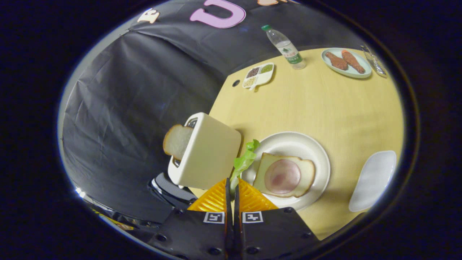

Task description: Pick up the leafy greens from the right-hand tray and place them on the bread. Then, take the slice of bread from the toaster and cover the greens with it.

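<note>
Jaws (231,187) pinched tight on the leafy greens (244,161) at lower centre; I'd carry them rightward over the bread (285,175) on its plate (310,144), lower flat, then release.

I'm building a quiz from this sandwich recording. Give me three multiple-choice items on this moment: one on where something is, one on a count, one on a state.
1. Where is the loose bread slice?
A. in the toaster
B. on the white tray
C. beside the bottle

2. How many fried pieces lie on the far green plate?
A. one
B. two
C. four

3. What is the claw doing?
A. open over the table
B. shut on the greens
C. shut on the bottle

Answers:
1 A, the bread slice sticks out of the toaster.
2 B, two brown pieces lie side by side on the green plate.
3 B, the claw pinches the greens, whose leaves stick out ahead of its fingers.
</note>
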{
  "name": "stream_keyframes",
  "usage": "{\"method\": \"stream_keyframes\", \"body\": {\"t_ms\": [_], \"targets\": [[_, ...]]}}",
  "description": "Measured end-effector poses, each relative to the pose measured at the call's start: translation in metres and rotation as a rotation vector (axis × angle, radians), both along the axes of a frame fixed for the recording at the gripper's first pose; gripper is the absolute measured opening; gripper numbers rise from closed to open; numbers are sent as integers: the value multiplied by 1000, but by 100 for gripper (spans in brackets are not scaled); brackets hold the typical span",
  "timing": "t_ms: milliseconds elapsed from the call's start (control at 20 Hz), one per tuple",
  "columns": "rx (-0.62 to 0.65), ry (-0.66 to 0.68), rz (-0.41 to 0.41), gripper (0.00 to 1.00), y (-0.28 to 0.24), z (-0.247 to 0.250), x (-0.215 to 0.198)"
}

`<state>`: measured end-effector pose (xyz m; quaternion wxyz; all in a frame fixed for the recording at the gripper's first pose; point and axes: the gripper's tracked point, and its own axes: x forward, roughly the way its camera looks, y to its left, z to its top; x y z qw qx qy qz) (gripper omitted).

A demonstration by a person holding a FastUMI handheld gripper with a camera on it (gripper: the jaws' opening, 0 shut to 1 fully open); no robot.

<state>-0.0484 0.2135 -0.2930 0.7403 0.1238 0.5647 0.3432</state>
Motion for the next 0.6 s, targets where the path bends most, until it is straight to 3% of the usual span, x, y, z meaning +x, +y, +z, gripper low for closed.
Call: {"method": "stream_keyframes", "body": {"t_ms": [600], "targets": [[-362,-51,7,4,-73,-67,20]]}}
